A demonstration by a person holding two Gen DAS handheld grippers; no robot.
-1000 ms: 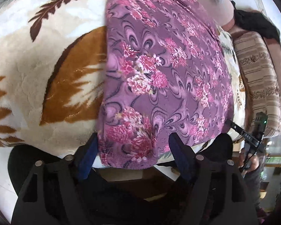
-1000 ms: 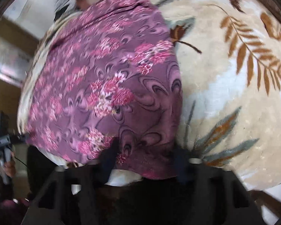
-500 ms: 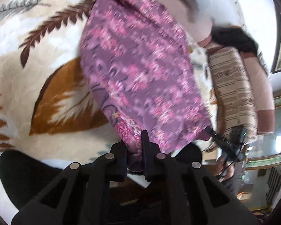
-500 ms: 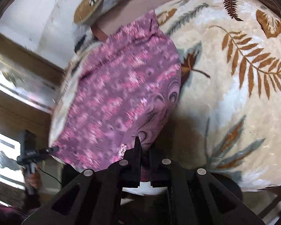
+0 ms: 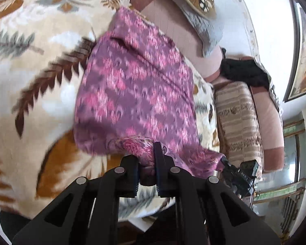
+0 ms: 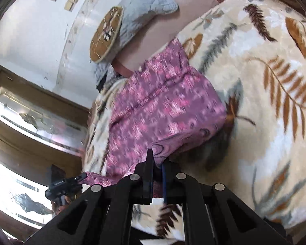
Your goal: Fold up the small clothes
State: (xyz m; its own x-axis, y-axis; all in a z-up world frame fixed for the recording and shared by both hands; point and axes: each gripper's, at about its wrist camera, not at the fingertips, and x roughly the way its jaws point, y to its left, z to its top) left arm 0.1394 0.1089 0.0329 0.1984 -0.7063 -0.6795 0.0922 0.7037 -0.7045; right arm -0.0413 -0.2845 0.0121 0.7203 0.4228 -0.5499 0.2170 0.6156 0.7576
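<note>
A purple garment with pink flowers [image 5: 136,94] lies on a cream blanket with leaf patterns [image 5: 30,94]. My left gripper [image 5: 146,153] is shut on the garment's near left corner and holds it lifted above the blanket. My right gripper [image 6: 157,159] is shut on the near right corner of the same garment [image 6: 163,110], also lifted. The near edge hangs between the two grippers. The right gripper shows in the left wrist view [image 5: 240,173], and the left gripper shows in the right wrist view [image 6: 63,185].
A grey quilted pillow with a brown round patch [image 5: 195,2] lies at the far end on a pink sheet [image 5: 173,26]. A striped beige cushion [image 5: 238,120] and a black cloth [image 5: 242,71] lie to the right. A white wall [image 6: 30,30] and wooden glass-fronted cabinet [image 6: 30,122] stand beyond.
Both grippers closed on the garment's near corners, then lifted them and carried them forward over the garment. The near edge has risen off the blanket.
</note>
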